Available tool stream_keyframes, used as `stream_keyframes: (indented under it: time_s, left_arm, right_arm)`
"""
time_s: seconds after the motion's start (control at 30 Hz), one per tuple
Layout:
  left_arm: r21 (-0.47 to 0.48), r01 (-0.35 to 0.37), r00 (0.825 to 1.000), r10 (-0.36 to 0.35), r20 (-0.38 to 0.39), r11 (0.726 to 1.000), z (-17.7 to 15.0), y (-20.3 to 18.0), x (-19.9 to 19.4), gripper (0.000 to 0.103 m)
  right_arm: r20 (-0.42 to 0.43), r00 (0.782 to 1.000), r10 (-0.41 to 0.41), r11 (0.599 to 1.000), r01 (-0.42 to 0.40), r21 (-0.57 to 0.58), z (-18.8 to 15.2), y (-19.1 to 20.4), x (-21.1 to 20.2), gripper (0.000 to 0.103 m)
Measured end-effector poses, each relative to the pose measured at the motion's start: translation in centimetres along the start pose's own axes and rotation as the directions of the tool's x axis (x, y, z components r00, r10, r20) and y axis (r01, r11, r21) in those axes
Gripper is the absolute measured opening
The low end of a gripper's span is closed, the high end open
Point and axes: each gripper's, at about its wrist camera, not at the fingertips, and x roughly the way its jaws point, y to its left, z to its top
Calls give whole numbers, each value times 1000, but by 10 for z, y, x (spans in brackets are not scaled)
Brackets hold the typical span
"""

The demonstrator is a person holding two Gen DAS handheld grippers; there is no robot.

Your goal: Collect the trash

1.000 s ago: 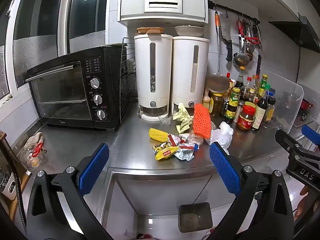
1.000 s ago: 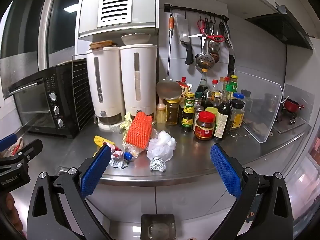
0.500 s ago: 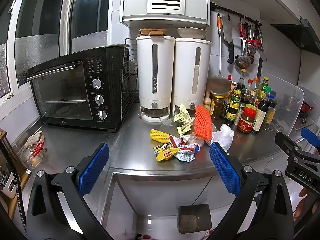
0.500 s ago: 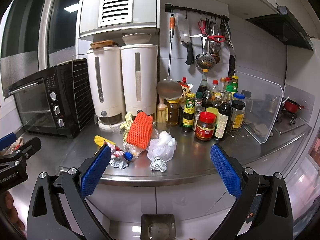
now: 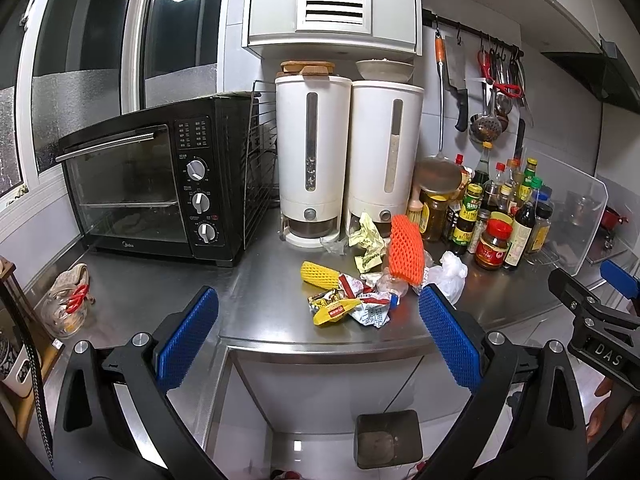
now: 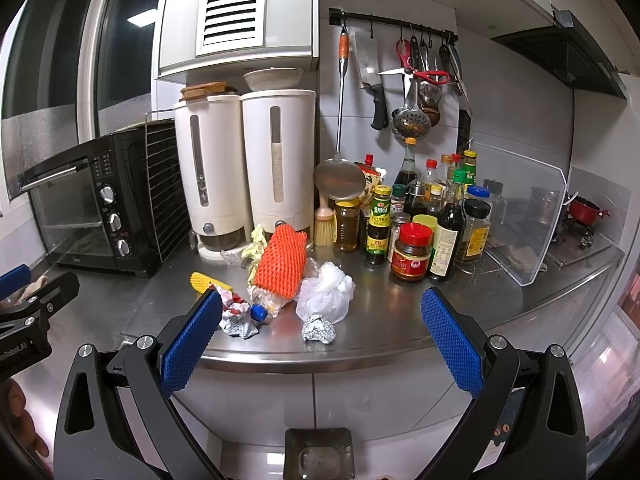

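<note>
Compared with a second ago, the trash pile sits slightly higher and a touch larger in both wrist views, so both tools have edged closer to the worktop (image 5: pixel 168 280); nothing in the pile itself has shifted.

The left tongs (image 5: pixel 318 340) are spread wide, their blue pads empty and touching nothing, held in front of the worktop edge. The right tongs (image 6: pixel 320 340) are likewise spread wide and empty, short of the worktop edge.

Taking the orange foam net (image 5: pixel 406 250) as the landmark: it stands tilted in the middle of the pile, leaning over a crushed clear bottle with a blue cap (image 6: pixel 262 312) in front of it. To the net's left lies a yellow foam net (image 5: pixel 318 272); in front of that are crumpled wrappers (image 5: pixel 370 310) and a yellow wrapper (image 5: pixel 334 312). Behind the net, towards the wall, is a crumpled pale yellow paper (image 5: pixel 366 240). To its right, touching it, is a white plastic bag (image 6: pixel 326 292), and in front of the bag a ball of foil (image 6: pixel 318 328) near the worktop edge. Behind the net stand two white dispensers (image 5: pixel 348 160), further left a black oven (image 5: pixel 152 184), and to the right a cluster of sauce bottles and jars (image 6: pixel 424 224).
</note>
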Motion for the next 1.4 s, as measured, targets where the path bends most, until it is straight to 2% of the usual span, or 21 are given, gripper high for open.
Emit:
stream_keyframes:
  time_s: [1.03, 1.2, 1.4]
  left_arm:
    - [-4, -11, 1000, 11, -12, 1000, 0, 5, 7, 95]
    - [10, -12, 999, 12, -37, 1000, 0, 3, 26, 95]
    - [43, -21, 997, 25, -78, 999, -5, -1, 64, 95]
  right_arm:
    - [-5, 1000, 5, 1000, -5, 12, 1, 1, 5, 100]
    - [-54, 998, 40, 998, -38, 44, 1, -9, 29, 100]
    - [-138, 990, 35, 998, -29, 47, -6, -18, 78, 100]
